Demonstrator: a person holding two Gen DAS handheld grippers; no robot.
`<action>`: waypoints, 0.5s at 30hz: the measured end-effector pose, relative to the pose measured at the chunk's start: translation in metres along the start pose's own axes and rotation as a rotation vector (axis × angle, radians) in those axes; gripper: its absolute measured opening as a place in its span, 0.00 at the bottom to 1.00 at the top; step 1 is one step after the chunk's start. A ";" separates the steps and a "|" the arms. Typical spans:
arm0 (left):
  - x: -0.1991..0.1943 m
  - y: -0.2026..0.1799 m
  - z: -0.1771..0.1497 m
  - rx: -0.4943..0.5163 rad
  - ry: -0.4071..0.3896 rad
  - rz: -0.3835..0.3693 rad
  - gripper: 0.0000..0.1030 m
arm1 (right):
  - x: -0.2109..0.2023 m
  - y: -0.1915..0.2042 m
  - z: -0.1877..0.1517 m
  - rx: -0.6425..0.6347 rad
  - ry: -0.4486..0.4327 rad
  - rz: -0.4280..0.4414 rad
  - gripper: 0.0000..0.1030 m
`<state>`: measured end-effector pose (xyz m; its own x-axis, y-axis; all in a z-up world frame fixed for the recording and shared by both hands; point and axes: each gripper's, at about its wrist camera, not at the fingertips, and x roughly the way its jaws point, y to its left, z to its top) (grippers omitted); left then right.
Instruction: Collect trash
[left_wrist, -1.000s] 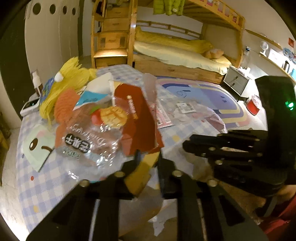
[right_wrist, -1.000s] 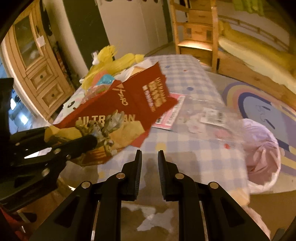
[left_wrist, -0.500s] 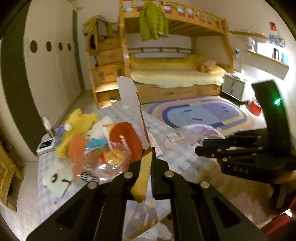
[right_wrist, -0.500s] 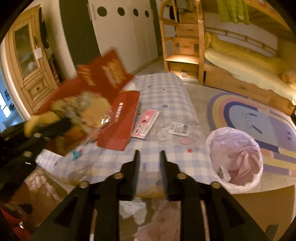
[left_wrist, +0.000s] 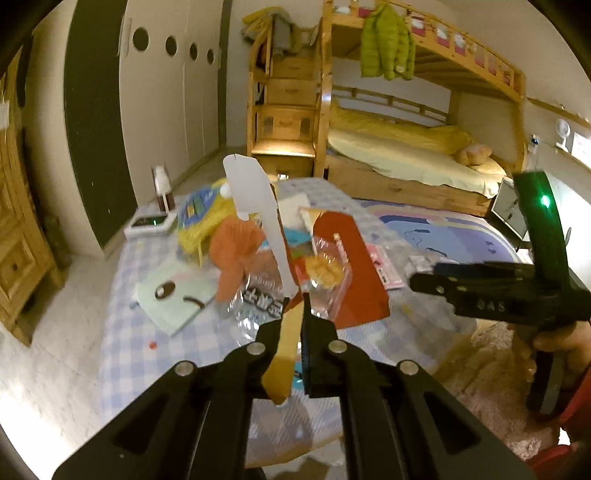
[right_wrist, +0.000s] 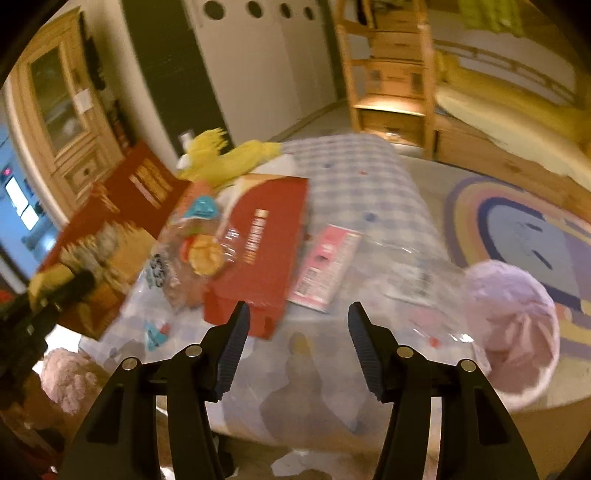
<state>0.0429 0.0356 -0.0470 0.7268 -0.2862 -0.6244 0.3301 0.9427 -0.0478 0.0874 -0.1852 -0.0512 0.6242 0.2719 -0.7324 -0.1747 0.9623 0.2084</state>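
The left gripper (left_wrist: 302, 332) was clamped on a lifted red carton (right_wrist: 122, 206) at nine o'clock of the table (right_wrist: 354, 177), while the right gripper (right_wrist: 295, 347), jaws wide and empty, faced the remaining wrappers; next apparently came carrying it to the lined bin (right_wrist: 517, 325) at three o'clock.

Wooden bunk bed (left_wrist: 424, 122), rainbow rug (right_wrist: 517, 221), white wardrobe w/ round holes (left_wrist: 173, 92).

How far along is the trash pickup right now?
Early. Nothing shows inside the pink-lined bin from here. In hand: the left gripper pinches a red cardboard package, lifted off the table. The right gripper is open. Left: red box, clear snack bag, pink slip.
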 end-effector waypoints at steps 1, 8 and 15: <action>0.003 0.001 -0.003 0.001 0.006 -0.001 0.02 | 0.006 0.004 0.004 -0.007 0.004 0.009 0.55; 0.021 0.005 -0.009 0.008 0.039 0.038 0.02 | 0.033 0.017 0.016 -0.035 0.038 0.041 0.55; -0.011 0.020 -0.004 -0.010 -0.032 0.080 0.02 | 0.018 0.036 0.007 -0.068 0.031 0.073 0.55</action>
<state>0.0392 0.0584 -0.0445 0.7695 -0.2155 -0.6012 0.2645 0.9644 -0.0071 0.0974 -0.1460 -0.0525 0.5844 0.3402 -0.7368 -0.2707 0.9376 0.2182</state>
